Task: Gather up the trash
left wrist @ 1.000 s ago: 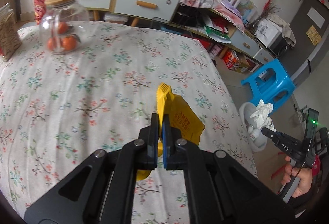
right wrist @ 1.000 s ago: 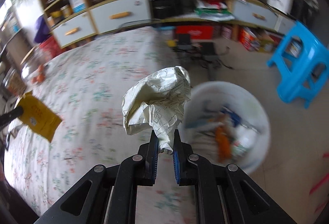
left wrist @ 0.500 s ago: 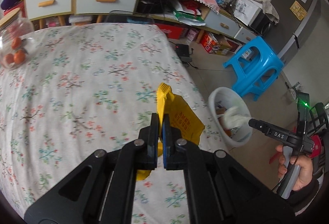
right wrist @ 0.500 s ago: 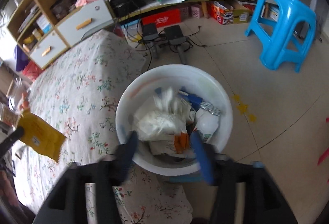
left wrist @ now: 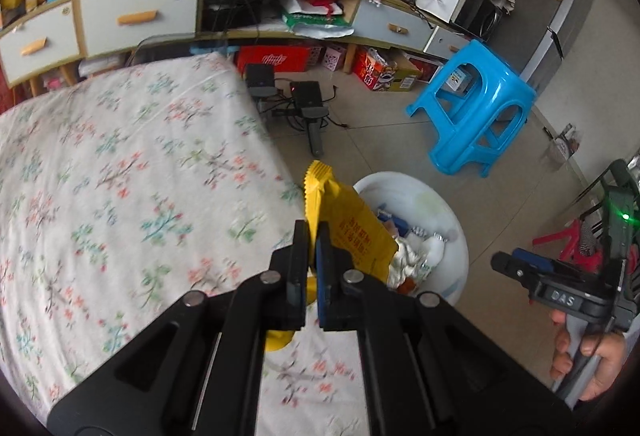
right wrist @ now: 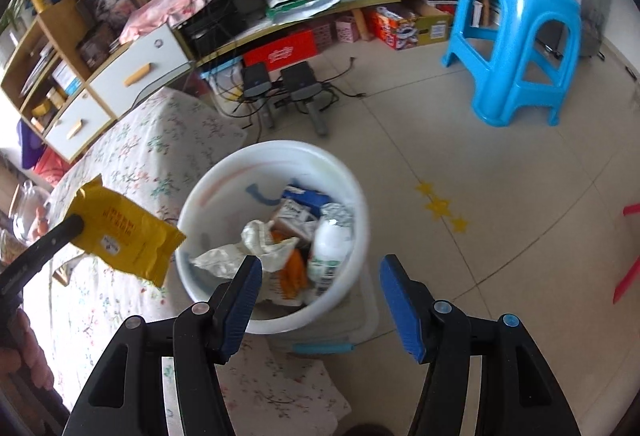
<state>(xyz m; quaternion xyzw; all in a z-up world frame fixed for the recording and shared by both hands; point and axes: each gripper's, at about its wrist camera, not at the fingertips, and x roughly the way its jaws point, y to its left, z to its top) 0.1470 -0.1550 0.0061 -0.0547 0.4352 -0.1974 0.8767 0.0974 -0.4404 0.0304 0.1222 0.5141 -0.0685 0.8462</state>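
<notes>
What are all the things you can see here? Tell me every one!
Bucket: one, white, on the floor beside the bed, full of trash.
Crumpled paper: one, whitish, in the bucket.
Bottle: one, white, in the bucket.
Packet: one, yellow, held up near the bucket's rim.
Bedspread: one, white with flowers, on the bed.
Stool: one, blue, on the floor.
Cabinet: one, wood with grey drawers, by the wall.
Star stickers: three, yellow, on the floor.
Left hand-held gripper: one, black, shut on the packet.
Right hand-held gripper: one, black with blue pads, open, empty, above the bucket.
Hand: one, holding the right hand-held gripper's handle.
</notes>
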